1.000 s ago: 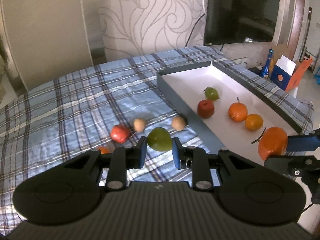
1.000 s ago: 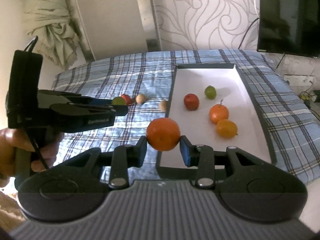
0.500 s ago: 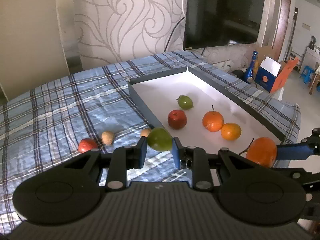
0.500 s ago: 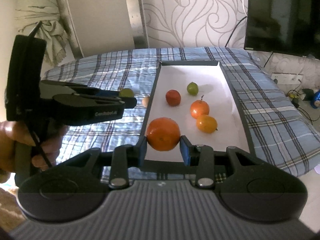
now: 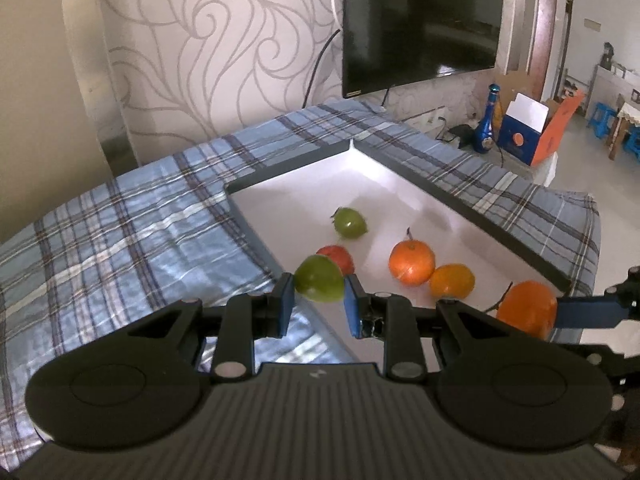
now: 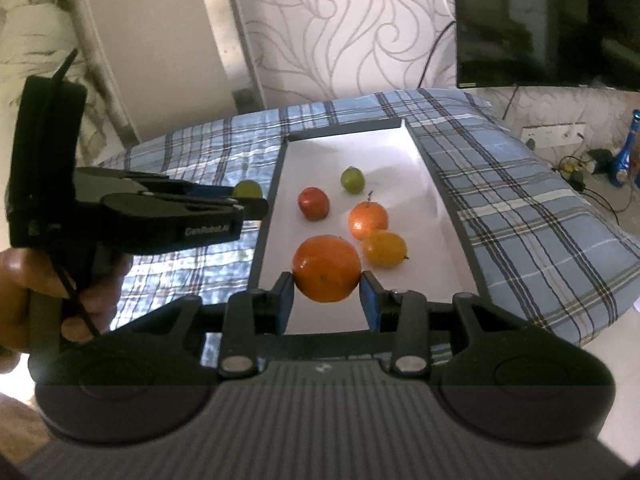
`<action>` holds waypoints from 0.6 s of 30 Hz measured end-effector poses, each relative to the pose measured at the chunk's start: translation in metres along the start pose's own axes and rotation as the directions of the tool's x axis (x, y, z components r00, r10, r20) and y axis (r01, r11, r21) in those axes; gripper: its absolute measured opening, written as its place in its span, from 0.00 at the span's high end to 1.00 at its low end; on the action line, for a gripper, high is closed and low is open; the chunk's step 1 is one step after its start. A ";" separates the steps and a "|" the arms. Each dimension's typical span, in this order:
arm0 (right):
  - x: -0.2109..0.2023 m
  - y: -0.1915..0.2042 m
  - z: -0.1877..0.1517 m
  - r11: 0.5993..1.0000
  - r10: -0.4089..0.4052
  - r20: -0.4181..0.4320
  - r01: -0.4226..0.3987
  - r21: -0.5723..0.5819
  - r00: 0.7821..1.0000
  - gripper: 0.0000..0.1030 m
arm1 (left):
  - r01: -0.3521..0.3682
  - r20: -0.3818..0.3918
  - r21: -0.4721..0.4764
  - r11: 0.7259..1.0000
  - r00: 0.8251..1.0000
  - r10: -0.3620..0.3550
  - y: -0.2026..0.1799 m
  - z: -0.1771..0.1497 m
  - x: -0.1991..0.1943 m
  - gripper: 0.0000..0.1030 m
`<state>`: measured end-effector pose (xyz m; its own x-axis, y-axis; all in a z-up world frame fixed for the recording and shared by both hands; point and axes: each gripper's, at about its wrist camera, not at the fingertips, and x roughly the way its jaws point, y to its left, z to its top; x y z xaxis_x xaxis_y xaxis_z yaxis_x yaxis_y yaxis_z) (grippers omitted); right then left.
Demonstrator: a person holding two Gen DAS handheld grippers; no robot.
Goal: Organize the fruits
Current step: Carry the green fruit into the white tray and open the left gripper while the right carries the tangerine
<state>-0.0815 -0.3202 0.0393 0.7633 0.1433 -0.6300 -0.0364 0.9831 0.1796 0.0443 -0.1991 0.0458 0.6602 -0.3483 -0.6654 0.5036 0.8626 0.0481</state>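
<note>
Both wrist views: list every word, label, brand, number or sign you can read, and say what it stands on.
"GenRobot.AI", as far as the blur allows: white lettering on the side of the left gripper, seen in the right wrist view.
Small pale mark on the right gripper's ribbed body: too small to read.
Label on the blue bottle: blurred, unreadable.
Round orange emblem on the blue and orange box: no legible text.
Strip at the television's lower corner: unreadable.

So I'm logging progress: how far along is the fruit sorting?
Done: four fruits lie in the white grey-rimmed tray: small green fruit, red fruit, stemmed orange, yellow-orange citrus. In hand: left gripper holds a green fruit, right gripper a large orange. Left: setting both down; nothing more shows on the cloth.
</note>
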 end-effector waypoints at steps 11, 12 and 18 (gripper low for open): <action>-0.008 -0.006 0.000 0.998 -0.062 -0.011 0.062 -0.008 0.998 0.62 | 0.050 -0.023 -0.010 0.999 0.998 -0.050 -0.010 -0.001 0.030 0.70; -0.010 -0.006 0.000 0.998 -0.067 -0.010 0.067 -0.010 0.998 0.62 | 0.049 -0.026 -0.009 0.999 0.998 -0.049 -0.010 -0.001 0.033 0.70; -0.016 -0.005 0.000 0.996 -0.088 -0.006 0.088 -0.017 0.996 0.63 | 0.039 -0.040 -0.003 0.999 0.998 -0.039 -0.008 -0.001 0.052 0.70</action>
<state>-0.0938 -0.3272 0.0486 0.7599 0.0564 -0.6476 0.0203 0.9937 0.1104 0.0737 -0.2240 0.0100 0.6172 -0.3670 -0.6960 0.5272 0.8495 0.0196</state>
